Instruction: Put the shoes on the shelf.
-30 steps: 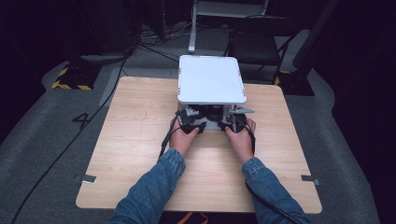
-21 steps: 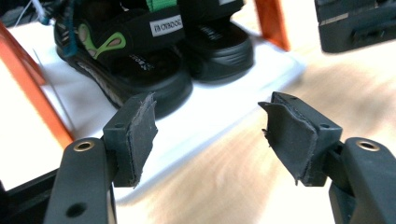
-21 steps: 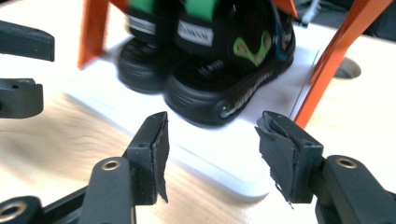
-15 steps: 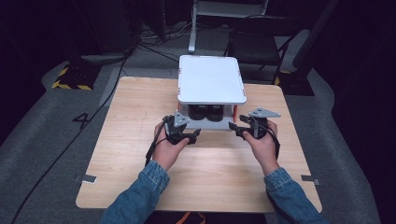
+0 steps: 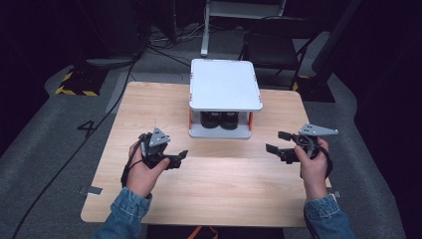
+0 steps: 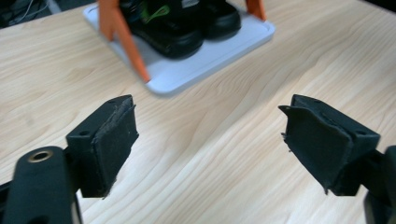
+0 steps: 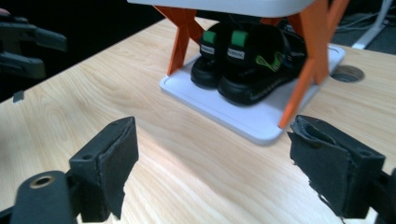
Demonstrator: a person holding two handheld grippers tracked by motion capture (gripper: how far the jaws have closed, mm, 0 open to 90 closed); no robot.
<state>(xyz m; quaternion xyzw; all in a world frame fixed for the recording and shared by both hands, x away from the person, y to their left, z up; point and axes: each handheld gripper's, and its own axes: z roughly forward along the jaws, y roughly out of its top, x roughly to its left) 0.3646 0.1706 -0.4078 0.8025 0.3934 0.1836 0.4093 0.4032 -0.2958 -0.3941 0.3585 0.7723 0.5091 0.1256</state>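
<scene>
Right gripper view: seemingly rubbery black sandals

My black jaws carry worn dark pads; grey three-cornered plates behind them, then blue denim sleeves.

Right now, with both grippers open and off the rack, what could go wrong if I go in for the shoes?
1. The shoes sit under the rack's top shelf, between orange legs; wide-open fingers may hit a leg.
2. The rack stands loose on the table, so a push could slide it.
3. The shoes touch, so gripping one may drag the other.
</scene>
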